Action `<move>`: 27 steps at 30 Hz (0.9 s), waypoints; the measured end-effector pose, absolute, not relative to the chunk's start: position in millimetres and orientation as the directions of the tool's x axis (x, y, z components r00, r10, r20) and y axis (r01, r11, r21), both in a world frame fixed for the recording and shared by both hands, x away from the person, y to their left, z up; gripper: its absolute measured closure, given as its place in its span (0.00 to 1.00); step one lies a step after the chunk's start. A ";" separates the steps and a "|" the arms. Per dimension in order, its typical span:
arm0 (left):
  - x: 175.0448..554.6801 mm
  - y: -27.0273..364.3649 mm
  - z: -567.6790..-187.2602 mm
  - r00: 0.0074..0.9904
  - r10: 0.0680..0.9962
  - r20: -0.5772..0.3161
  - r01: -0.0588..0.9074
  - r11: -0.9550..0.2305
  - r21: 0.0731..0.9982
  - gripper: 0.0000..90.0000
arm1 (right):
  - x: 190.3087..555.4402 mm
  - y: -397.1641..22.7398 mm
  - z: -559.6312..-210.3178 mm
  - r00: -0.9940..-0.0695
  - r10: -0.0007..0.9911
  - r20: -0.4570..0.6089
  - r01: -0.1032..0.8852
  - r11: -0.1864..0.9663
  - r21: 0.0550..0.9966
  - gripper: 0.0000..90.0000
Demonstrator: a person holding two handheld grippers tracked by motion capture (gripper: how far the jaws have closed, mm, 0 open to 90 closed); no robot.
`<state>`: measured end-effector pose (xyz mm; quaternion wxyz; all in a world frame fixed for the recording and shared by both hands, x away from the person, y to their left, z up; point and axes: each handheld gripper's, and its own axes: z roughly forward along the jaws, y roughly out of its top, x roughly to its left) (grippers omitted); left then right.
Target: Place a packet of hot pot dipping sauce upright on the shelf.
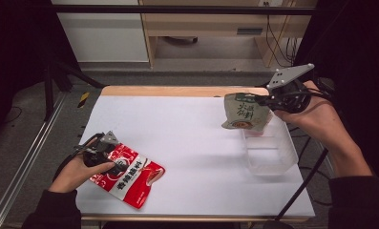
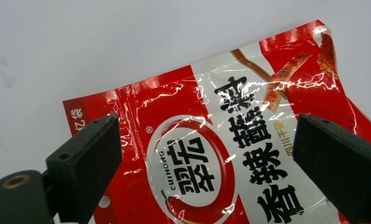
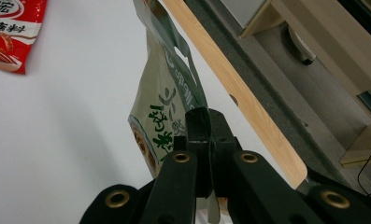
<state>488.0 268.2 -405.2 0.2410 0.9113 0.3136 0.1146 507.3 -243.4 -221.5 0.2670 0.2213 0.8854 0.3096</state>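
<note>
The right hand-held gripper (image 1: 266,100) is pinching a green seasoning pouch (image 1: 244,112) above the clear plastic bin (image 1: 273,157), while the left hand-held gripper (image 1: 111,153) is hovering spread over the red seasoning pouch (image 1: 134,179) lying on the bench (image 1: 192,143).

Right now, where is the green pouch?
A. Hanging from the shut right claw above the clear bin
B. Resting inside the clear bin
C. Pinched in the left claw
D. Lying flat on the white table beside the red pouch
A: the green pouch hangs off the table, pinched at its edge by the shut right claw, over the clear bin; the red pouch lies flat under the open left claw.
</note>
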 end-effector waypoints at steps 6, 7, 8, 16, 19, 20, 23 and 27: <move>487.3 268.7 -403.9 0.776 0.628 0.059 0.515 -0.684 0.516 0.09 | 506.5 -252.4 -223.2 -0.747 0.570 -0.342 0.231 0.706 0.670 1.00; 487.3 268.9 -403.7 0.776 0.628 0.059 0.515 -0.684 0.516 0.09 | 506.4 -254.2 -223.4 -0.742 0.576 -0.343 0.237 0.704 0.670 1.00; 487.3 269.2 -403.5 0.775 0.629 0.060 0.515 -0.684 0.516 0.09 | 506.6 -256.0 -224.0 -0.740 0.578 -0.344 0.238 0.703 0.670 1.00; 487.1 271.4 -402.6 0.771 0.634 0.059 0.518 -0.678 0.522 0.09 | 507.2 -271.9 -230.6 -0.721 0.604 -0.340 0.255 0.688 0.680 1.00; 487.1 272.4 -401.9 0.768 0.637 0.060 0.519 -0.675 0.524 0.09 | 508.6 -277.5 -232.6 -0.712 0.616 -0.336 0.267 0.680 0.683 1.00; 487.1 272.4 -401.9 0.768 0.637 0.060 0.519 -0.675 0.524 0.09 | 509.4 -278.9 -233.5 -0.712 0.616 -0.338 0.263 0.680 0.685 1.00; 487.5 272.5 -402.4 0.771 0.634 0.058 0.520 -0.679 0.519 0.09 | 512.7 -284.6 -237.9 -0.708 0.622 -0.333 0.273 0.677 0.683 1.00; 487.4 272.8 -402.9 0.770 0.636 0.059 0.521 -0.678 0.519 0.09 | 518.1 -291.4 -246.2 -0.705 0.631 -0.324 0.289 0.673 0.681 1.00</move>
